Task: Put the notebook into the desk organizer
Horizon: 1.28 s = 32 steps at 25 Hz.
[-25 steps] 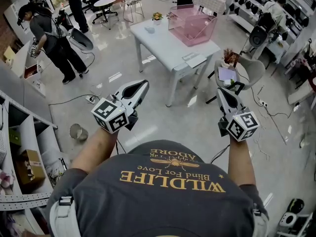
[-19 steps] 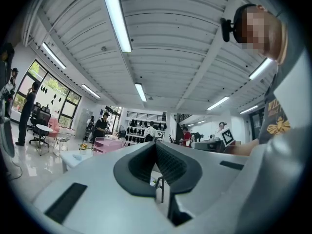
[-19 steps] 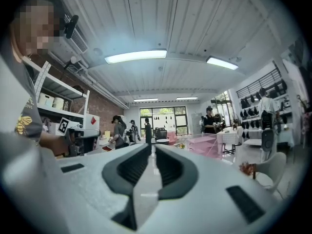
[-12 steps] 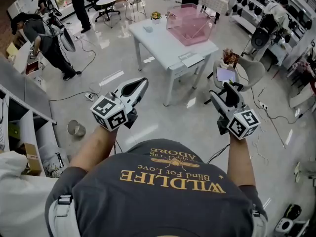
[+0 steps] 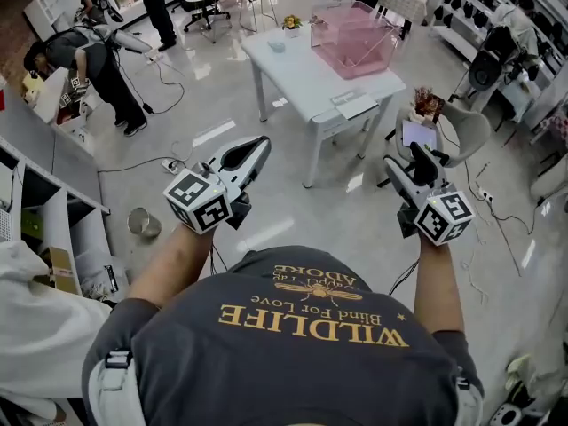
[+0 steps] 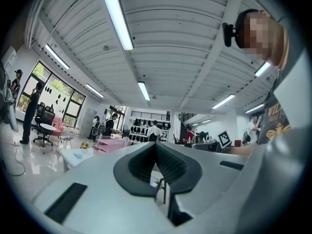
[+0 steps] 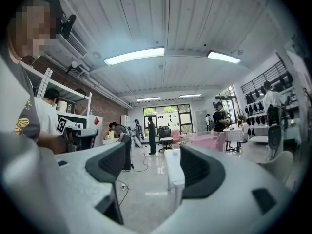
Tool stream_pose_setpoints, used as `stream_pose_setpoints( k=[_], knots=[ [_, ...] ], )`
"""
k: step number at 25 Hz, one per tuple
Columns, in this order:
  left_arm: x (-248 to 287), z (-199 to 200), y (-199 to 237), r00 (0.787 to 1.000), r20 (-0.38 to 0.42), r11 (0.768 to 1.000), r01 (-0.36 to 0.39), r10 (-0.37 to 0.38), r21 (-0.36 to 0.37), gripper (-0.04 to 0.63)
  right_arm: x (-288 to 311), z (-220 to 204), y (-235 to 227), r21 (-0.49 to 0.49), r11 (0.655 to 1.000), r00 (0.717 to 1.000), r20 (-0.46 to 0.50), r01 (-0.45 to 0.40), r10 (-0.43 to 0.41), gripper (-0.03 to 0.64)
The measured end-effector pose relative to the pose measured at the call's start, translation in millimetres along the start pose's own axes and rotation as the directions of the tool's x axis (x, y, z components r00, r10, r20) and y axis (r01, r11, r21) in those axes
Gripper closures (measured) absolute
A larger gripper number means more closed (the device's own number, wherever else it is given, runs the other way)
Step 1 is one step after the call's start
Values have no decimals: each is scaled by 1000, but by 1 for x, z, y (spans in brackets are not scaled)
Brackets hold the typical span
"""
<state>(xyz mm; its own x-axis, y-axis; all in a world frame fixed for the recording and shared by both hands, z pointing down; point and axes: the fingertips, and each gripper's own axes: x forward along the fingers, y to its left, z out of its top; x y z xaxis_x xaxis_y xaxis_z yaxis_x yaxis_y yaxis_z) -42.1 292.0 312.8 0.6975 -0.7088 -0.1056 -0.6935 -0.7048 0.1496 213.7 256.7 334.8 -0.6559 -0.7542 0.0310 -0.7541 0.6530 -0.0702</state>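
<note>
A white table (image 5: 302, 69) stands some way ahead of me. On it are a clear pink desk organizer (image 5: 355, 35) at the far end and a flat pale notebook (image 5: 352, 105) near the front corner. Both grippers hang over the floor, well short of the table. My left gripper (image 5: 252, 152) is shut and empty; its pads meet in the left gripper view (image 6: 156, 147). My right gripper (image 5: 410, 162) has its jaws opening, with nothing between them; the gap shows wide in the right gripper view (image 7: 153, 165). The organizer (image 7: 207, 140) shows small beyond them.
A grey chair (image 5: 466, 127) with a lavender sheet (image 5: 418, 133) and a plant (image 5: 427, 103) stands right of the table. Shelving (image 5: 53, 207) runs along the left, with a metal bowl (image 5: 140, 222) and power strip (image 5: 170, 164) on the floor. People (image 5: 89, 60) work far left.
The right gripper's jaws have gone from shut to wide apart. The left gripper has stayed shut. My view has shifted slightly, and the people at the far left have moved.
</note>
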Motion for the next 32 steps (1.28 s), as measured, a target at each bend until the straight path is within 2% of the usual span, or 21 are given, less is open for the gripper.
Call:
stream_pose_setpoints(
  k=[7,11,17,22,27,32],
  knots=[
    [16,-5,72,999,10,999,34,-34,-20,597,70,-7,-11,-7,999,999,-25,31,-32,281],
    [41,4,140,994,29,995,101,-101,-5,597,131,-2,-21,-21,996,996,-17,91,-91,281],
    [84,25,238,978,12,978,209,-209,22,597,219,14,-40,-19,981,981,-11,192,-192,281],
    [111,35,304,963,2,963,270,-270,2,597,276,20,-55,-10,965,964,-21,264,-264,281],
    [140,36,346,948,-6,948,318,-318,-22,597,313,19,-74,3,950,949,-46,311,-311,281],
    [184,27,365,938,-19,938,345,-346,-39,597,326,10,-115,21,939,937,-68,344,-342,281]
  ],
)
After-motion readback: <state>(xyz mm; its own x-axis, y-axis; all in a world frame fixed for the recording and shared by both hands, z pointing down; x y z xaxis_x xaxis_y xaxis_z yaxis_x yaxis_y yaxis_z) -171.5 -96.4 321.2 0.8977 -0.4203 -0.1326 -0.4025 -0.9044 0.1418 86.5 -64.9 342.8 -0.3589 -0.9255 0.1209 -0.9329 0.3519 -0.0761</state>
